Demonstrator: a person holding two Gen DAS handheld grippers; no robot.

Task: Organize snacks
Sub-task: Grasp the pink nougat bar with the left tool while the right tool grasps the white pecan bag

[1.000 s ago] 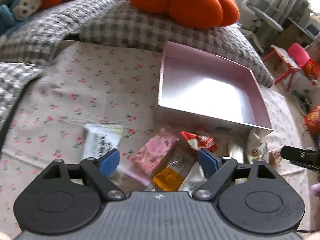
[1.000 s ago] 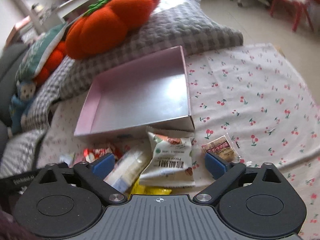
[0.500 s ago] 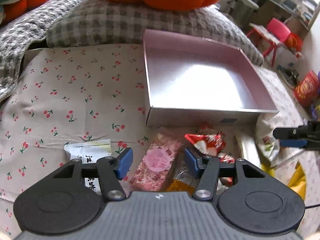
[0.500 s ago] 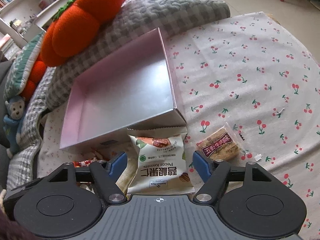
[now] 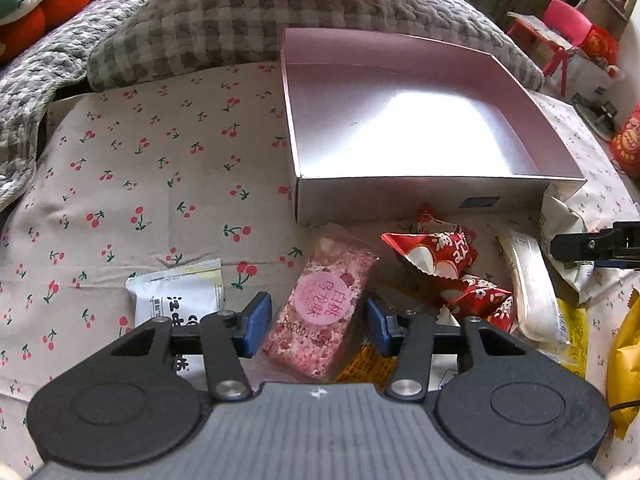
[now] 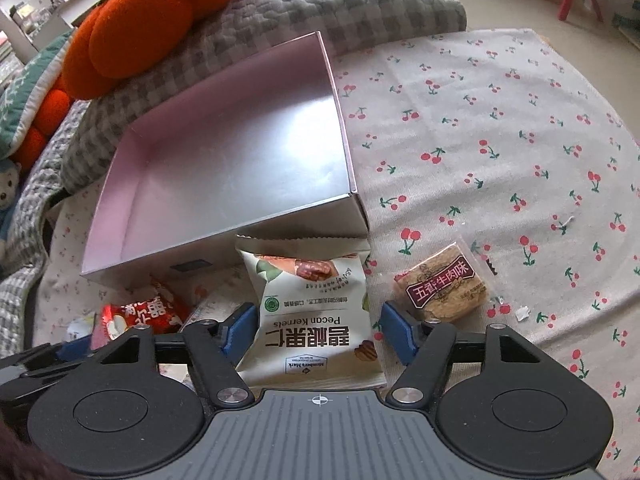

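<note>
An empty pink box (image 5: 400, 196) lies on the cherry-print cloth, also in the right wrist view (image 6: 240, 246). In front of it is a pile of snacks. My left gripper (image 5: 318, 326) straddles a pink nougat bar (image 5: 324, 308); its jaws are closing, and the blue pads stand just off the wrapper. My right gripper (image 6: 318, 332) straddles a white pecan bag (image 6: 316, 304), jaws closing, pads at its edges without squeezing. Red candies (image 5: 436, 256) lie between the two snacks. A brown beef-flavour snack (image 6: 440, 284) lies to the right of the pecan bag.
A white packet (image 5: 176, 300) lies left of the left gripper; a long clear packet (image 5: 528, 280) and a yellow bag (image 5: 624, 360) lie to its right. A grey checked pillow (image 5: 240, 24) and an orange pumpkin cushion (image 6: 140, 28) sit behind the box. Red chairs stand far right.
Both grippers have sunk toward the snack pile and their jaws have narrowed, the left around the pink bar, the right around the pecan bag. The snacks have not moved.
</note>
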